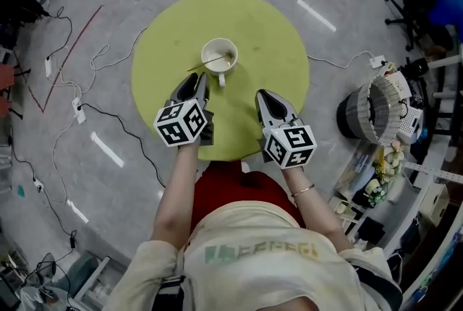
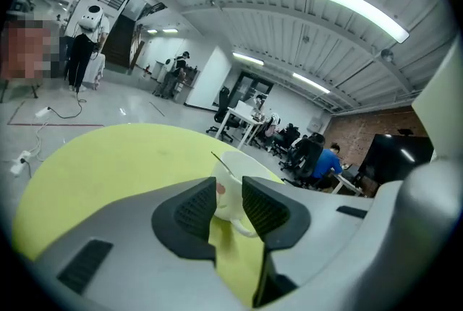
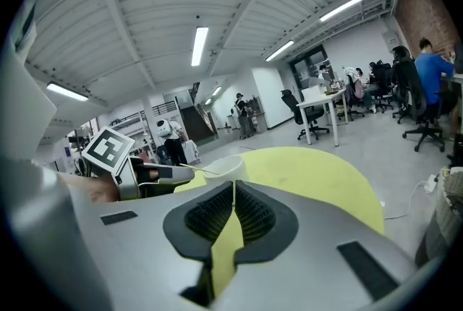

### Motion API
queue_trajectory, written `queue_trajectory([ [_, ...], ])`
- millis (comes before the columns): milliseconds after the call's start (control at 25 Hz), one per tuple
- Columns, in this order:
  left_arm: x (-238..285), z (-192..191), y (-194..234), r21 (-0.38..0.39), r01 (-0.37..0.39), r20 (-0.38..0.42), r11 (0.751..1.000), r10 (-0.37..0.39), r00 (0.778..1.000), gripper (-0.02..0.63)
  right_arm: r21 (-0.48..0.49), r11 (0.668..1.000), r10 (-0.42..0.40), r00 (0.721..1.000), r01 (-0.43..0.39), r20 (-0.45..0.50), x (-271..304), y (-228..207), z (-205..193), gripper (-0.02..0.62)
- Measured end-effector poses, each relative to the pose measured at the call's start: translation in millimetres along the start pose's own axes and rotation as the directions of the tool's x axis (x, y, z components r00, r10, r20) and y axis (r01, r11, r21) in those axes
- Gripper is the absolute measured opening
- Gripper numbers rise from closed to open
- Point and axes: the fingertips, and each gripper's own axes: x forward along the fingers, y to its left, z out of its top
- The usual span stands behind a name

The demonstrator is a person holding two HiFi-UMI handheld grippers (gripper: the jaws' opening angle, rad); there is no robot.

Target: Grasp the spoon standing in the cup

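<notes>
Here, the left claw (image 1: pixel 194 87) is slightly spread and empty, with the white cup (image 1: pixel 219 55) just beyond its tips at 1 o'clock. The right claw (image 1: pixel 269 104) is pressed together, the cup at its 11 o'clock. The spoon (image 1: pixel 209 64) leans in the cup, handle toward 8 o'clock, on the round green counter (image 1: pixel 271 31). The shirt (image 1: pixel 260 253) carries green print, perhaps lettering, unreadable. Cables (image 1: pixel 92 113) trail over the floor at 9 o'clock.

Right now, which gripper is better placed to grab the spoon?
Left. The left gripper is close to the cup, with its jaws apart and pointed at it, and the spoon leans toward its side. The right gripper is farther off, jaws closed.
</notes>
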Motion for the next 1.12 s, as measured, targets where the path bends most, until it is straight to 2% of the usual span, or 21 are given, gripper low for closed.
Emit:
queue_trajectory([
  [680, 26.8, 19.9, 5.6, -0.006, 0.031, -0.016, 1.0, -0.031, 0.999, 0.101, 0.013, 0.999, -0.029, 0.999, 0.029, -0.024, 29.6, -4.4, 3.3, 0.038],
  [1120, 31.1, 24.8, 6.9, -0.013, 0.038, -0.018, 0.999, -0.038, 0.999, 0.058, 0.025, 0.999, -0.032, 0.999, 0.032, -0.035, 37.2, -6.7, 2.3, 0.038],
])
